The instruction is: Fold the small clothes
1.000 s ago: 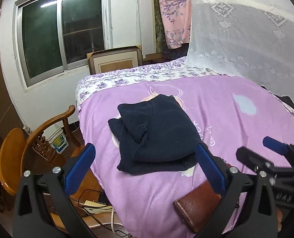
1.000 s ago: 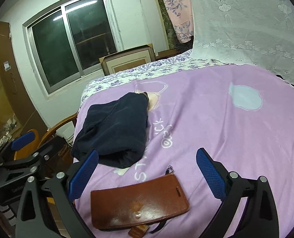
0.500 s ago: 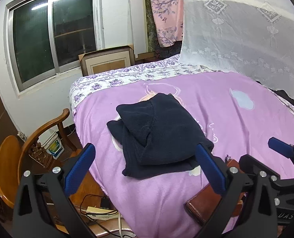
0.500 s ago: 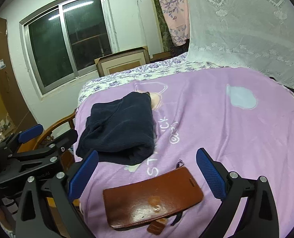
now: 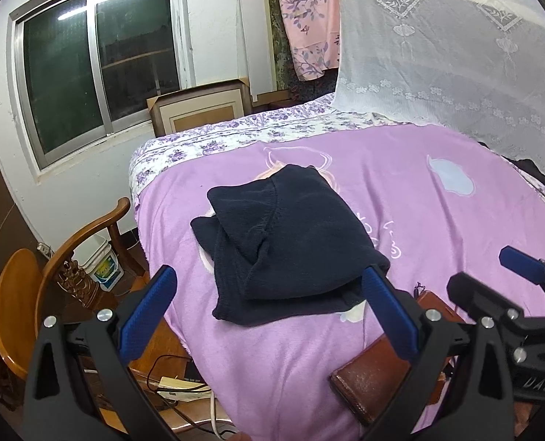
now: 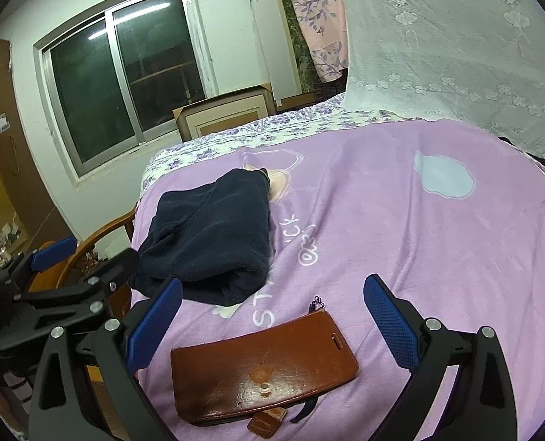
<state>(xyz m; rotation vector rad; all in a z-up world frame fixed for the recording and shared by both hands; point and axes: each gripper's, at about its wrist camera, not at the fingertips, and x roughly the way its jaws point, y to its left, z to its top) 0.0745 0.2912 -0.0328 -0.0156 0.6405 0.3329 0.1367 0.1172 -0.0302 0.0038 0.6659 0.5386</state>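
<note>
A folded navy garment point(image 5: 287, 242) lies on the purple blanket point(image 5: 437, 228) near the bed's left edge; it also shows in the right wrist view point(image 6: 210, 239). My left gripper point(image 5: 268, 312) is open and empty, held back just short of the garment's near edge. My right gripper point(image 6: 272, 323) is open and empty, above a brown leather wallet point(image 6: 265, 367), to the right of the garment. The right gripper also shows in the left wrist view point(image 5: 507, 294), and the left gripper in the right wrist view point(image 6: 74, 261).
The brown wallet point(image 5: 379, 375) lies at the bed's near edge. A wooden chair point(image 5: 52, 275) stands left of the bed, with a white bucket point(image 5: 101, 261) and cables on the floor. A lace net point(image 5: 456, 55) hangs at the right. A framed picture point(image 5: 199, 110) leans under the window.
Both grippers have drawn back and risen a little; the garment and wallet sit lower and nearer in the views. The garment has not moved. Both stay open.
</note>
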